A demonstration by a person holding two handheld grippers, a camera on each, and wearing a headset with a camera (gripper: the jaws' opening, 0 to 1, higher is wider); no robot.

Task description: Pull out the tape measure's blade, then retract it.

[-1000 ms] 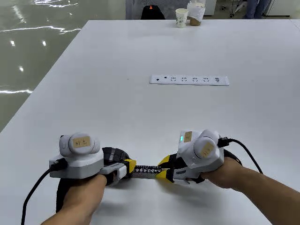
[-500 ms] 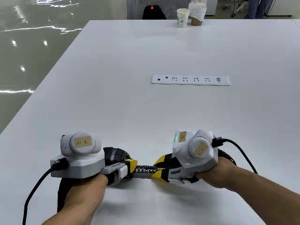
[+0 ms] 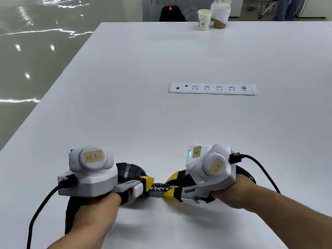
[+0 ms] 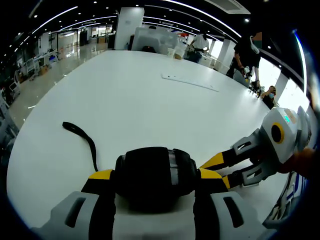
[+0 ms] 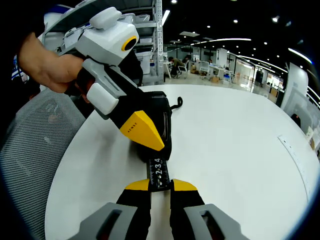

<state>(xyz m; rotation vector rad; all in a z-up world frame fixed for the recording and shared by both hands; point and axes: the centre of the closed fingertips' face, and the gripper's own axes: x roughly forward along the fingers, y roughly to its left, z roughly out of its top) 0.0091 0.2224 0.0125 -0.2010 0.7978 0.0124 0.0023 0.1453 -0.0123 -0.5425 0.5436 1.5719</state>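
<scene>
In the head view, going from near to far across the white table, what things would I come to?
tape measure → power strip → paper cup

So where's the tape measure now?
In the head view the tape measure sits near the front edge of the table, held in the left tongs, its blade pinched by the right tongs.

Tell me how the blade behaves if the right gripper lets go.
Only a short, thin stretch of blade is out, so it probably stays straight. Released, it likely snaps into the case the left gripper clamps.
</scene>
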